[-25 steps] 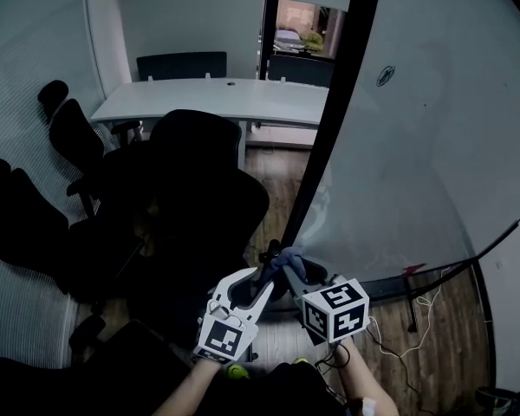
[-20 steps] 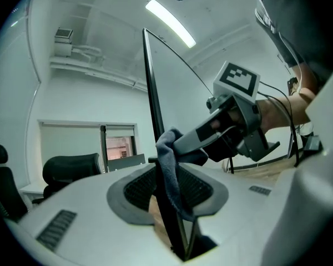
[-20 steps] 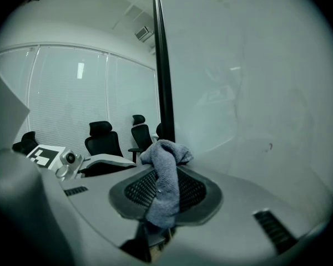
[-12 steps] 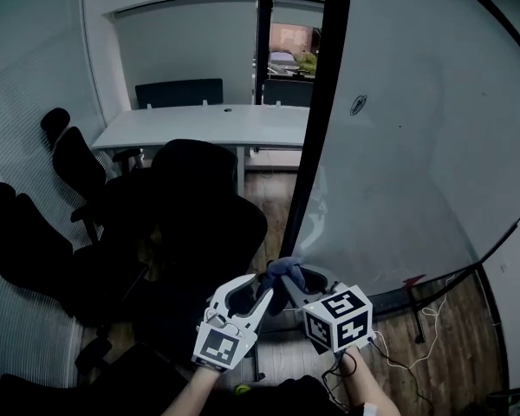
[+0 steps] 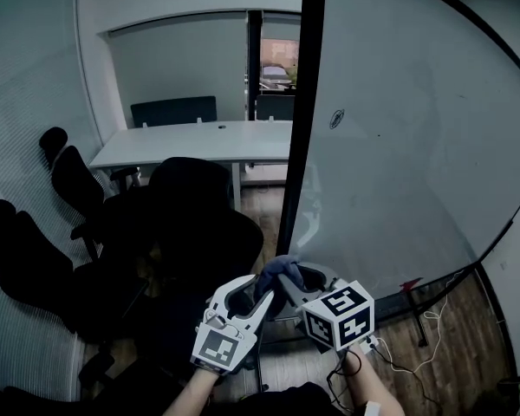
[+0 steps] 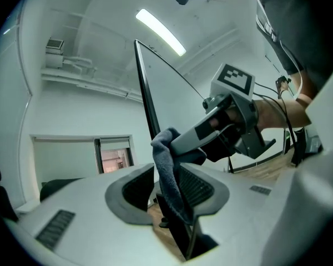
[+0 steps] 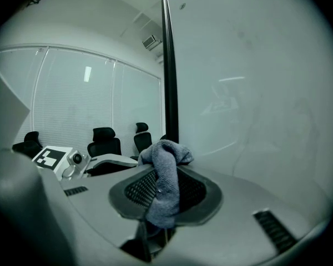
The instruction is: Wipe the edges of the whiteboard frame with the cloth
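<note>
A grey-blue cloth (image 5: 276,269) is bunched at the tips of both grippers, low beside the whiteboard's black left frame edge (image 5: 296,146). My right gripper (image 5: 286,277) is shut on it; in the right gripper view the cloth (image 7: 164,190) hangs pinched between the pads, with the frame edge (image 7: 169,65) rising just behind. My left gripper (image 5: 258,291) is opening. In the left gripper view the cloth (image 6: 165,159) hangs between its jaws, which stand apart with a gap on the left side. The right gripper (image 6: 180,143) grips the cloth's top there.
Black office chairs (image 5: 191,224) crowd the floor left of the board, before a white table (image 5: 191,141). The whiteboard surface (image 5: 399,146) fills the right side, with its bottom frame rail (image 5: 451,276) and a white cable (image 5: 433,310) on the wooden floor.
The head view has swung so the board's left edge stands more upright. Both grippers stay together at the cloth, and the left jaws have spread a little.
</note>
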The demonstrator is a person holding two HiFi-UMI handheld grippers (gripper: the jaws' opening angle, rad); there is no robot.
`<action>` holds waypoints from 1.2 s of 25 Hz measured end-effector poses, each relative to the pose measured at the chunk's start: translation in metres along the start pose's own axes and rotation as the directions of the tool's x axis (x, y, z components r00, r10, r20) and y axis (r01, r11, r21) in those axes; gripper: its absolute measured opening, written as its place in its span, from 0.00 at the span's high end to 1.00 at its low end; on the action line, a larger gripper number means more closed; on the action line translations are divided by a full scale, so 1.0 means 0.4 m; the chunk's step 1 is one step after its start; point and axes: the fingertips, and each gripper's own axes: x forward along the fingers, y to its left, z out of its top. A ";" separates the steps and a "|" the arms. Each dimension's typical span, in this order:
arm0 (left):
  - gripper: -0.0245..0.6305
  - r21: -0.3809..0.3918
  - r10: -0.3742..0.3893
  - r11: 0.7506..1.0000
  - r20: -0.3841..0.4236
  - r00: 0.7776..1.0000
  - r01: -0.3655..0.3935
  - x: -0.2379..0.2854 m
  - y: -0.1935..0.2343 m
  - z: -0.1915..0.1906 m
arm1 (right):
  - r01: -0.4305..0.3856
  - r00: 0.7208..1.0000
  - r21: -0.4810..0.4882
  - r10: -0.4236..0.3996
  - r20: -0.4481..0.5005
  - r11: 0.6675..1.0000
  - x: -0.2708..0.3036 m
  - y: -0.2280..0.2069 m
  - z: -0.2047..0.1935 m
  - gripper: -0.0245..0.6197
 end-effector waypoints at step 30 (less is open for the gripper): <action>0.74 0.139 0.067 0.987 0.065 0.996 -0.075 0.066 0.083 0.205 | 0.021 0.993 -0.135 -0.005 0.114 0.991 -0.061 0.008 0.217 0.83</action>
